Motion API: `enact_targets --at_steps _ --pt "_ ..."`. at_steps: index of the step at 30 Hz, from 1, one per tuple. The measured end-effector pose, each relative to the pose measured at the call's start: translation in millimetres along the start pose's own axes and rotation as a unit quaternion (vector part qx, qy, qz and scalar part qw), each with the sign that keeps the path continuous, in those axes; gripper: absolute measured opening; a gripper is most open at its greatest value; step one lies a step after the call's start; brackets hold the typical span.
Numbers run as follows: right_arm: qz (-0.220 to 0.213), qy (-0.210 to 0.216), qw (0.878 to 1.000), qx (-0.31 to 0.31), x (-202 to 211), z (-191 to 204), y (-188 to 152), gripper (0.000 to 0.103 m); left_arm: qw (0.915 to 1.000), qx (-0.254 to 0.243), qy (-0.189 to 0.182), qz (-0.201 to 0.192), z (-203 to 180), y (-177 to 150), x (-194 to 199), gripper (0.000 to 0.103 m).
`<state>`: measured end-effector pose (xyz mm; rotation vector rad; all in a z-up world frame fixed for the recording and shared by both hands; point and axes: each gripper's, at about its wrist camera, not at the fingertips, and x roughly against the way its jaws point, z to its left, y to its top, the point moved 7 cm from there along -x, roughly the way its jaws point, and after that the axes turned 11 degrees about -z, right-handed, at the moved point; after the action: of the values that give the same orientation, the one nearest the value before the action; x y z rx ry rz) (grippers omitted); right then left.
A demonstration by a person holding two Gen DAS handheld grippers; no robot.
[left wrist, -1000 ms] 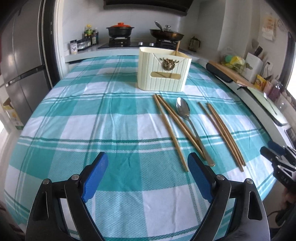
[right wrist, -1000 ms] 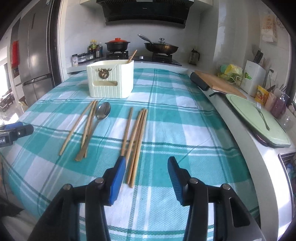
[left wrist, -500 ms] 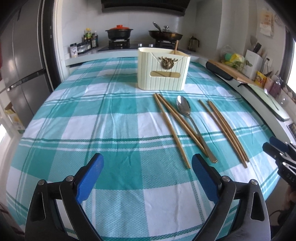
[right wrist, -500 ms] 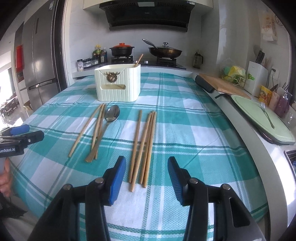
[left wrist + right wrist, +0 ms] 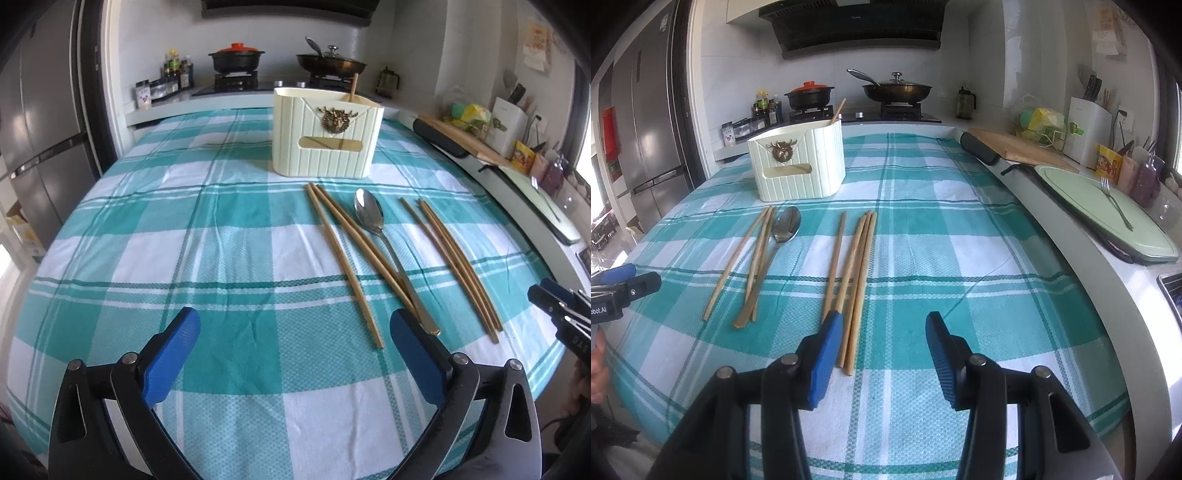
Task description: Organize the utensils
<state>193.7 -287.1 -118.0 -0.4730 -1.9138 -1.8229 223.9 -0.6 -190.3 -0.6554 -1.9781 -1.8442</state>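
A cream ribbed utensil holder (image 5: 327, 138) (image 5: 798, 166) stands at the back of the checked table with one chopstick (image 5: 353, 86) in it. In front of it lie a left group of chopsticks (image 5: 343, 266) (image 5: 738, 258), a metal spoon (image 5: 369, 214) (image 5: 786, 225) and a right group of chopsticks (image 5: 458, 262) (image 5: 857, 269). My left gripper (image 5: 293, 332) is open and empty above the cloth, near the ends of the left chopsticks. My right gripper (image 5: 884, 332) is open and empty, its left finger by the near ends of the right chopsticks.
A teal checked cloth (image 5: 184, 229) covers the table. A counter on the right holds a green tray (image 5: 1108, 206) with a fork (image 5: 1115, 203), a cutting board (image 5: 1015, 147) and a knife block (image 5: 1089, 125). A stove with a pot (image 5: 236, 61) and pan (image 5: 330, 66) is behind. A fridge (image 5: 653, 140) is left.
Both grippers have pulled back and risen a little from the table, so the holder and utensils look slightly farther. Both stay open. Nothing on the table has moved.
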Motion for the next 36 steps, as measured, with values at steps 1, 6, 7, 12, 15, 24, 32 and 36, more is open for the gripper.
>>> enact_targets --at_steps 1,6,7,12,15,24,32,36 --pt "0.005 0.0 1.0 -0.004 -3 -2 0 0.048 1.0 0.004 0.002 0.005 2 0 -4 0.102" --pt "0.017 -0.006 1.0 -0.022 -18 -11 4 0.047 0.9998 0.012 0.002 0.013 1 8 -22 0.102" --pt "0.016 -0.005 0.999 -0.027 -21 -13 7 0.045 0.9999 0.009 0.004 0.013 0 11 -26 0.102" --pt "0.039 0.009 0.999 -0.036 -47 -17 12 0.033 0.9997 -0.009 0.014 0.016 -8 22 -47 0.102" --pt "0.059 0.031 0.997 -0.039 -66 -14 14 0.024 0.9991 -0.023 0.028 0.022 -13 21 -61 0.102" --pt "0.106 0.081 0.99 -0.055 -115 4 18 0.015 0.9979 -0.025 0.041 0.044 -12 11 -76 0.102" --pt "0.143 0.056 0.988 -0.009 -132 18 18 0.011 0.9973 -0.031 0.05 0.043 -12 13 -83 0.102" --pt "0.157 0.034 0.987 0.026 -135 20 19 0.011 0.9965 -0.04 0.056 0.047 -15 12 -94 0.102"
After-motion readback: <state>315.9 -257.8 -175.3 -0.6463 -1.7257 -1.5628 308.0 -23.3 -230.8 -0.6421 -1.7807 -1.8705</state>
